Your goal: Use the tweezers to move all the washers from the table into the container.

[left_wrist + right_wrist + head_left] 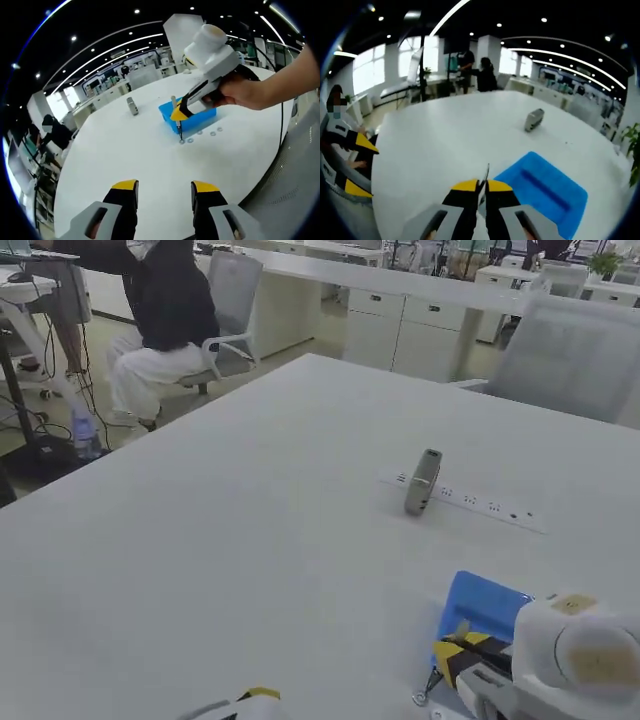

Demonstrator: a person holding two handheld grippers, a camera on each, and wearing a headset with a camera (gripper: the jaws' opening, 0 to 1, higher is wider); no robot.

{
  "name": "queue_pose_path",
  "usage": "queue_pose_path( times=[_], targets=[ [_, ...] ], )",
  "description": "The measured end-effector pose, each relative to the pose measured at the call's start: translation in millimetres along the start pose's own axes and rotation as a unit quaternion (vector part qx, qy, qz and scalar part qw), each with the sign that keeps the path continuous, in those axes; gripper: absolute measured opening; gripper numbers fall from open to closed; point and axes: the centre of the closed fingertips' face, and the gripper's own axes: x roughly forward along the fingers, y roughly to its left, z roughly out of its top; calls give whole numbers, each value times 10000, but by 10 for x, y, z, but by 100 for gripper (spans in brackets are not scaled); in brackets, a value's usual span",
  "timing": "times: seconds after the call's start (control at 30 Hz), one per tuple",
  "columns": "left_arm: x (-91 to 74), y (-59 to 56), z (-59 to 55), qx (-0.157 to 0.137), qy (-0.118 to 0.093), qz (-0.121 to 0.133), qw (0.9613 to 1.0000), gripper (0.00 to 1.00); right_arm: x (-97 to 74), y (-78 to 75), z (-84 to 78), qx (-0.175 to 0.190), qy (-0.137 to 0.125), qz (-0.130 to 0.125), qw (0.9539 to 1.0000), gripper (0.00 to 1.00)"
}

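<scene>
The right tongs [481,189] are clenching the tweezers [486,172], with both jaws pressing on the shaft. In the left gripper view, the tweezer tip is pointing down at the tabletop [150,160], at or just above the leftmost of several washers [199,133]; contact cannot be told. The washers are lying in a loose row just beside the blue container [195,114], at its 6 o'clock side. The left tongs [165,192] are released, jaws standing apart and grasping nothing, well apart from the washers. A grey block [422,480] is sitting on a power strip [490,506] at the container's 11 o'clock
</scene>
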Motion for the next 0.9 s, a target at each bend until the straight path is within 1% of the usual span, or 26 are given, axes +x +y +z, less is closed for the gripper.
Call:
queue_pose_path(
  times=[0.07,0.17,0.27,0.3,0.37,0.5,0.63,0.7,0.83,0.9],
  targets=[
    [-1,3,1,-7,-5,8,10000,41,-2,2,10,77,2,13,10000,1],
    [-1,11,-5,-16,10,26,10000,41,8,-3,3,-5,-17,-38,10000,0],
    [-2,15,-4,-14,4,37,10000,41,-2,6,1,33,88,-16,10000,0],
    [-2,17,-3,-14,2,42,10000,41,-5,19,-1,106,106,44,9999,0],
    [-5,19,0,-23,-7,43,10000,41,-24,15,6,205,122,36,9997,0],
    [-7,24,4,-21,-17,54,10000,41,-62,19,38,415,24,74,9991,0],
    [-8,26,6,-18,-23,59,10000,41,-66,27,32,420,9,69,9991,1],
    [-8,25,5,-7,-17,58,10000,41,-60,47,21,504,21,119,9987,1],
    [-5,22,2,0,-7,50,10000,41,-53,51,21,590,-19,114,9982,1],
    [-5,21,3,2,-9,46,10000,41,-49,46,13,564,-20,92,9984,1]
  ],
)
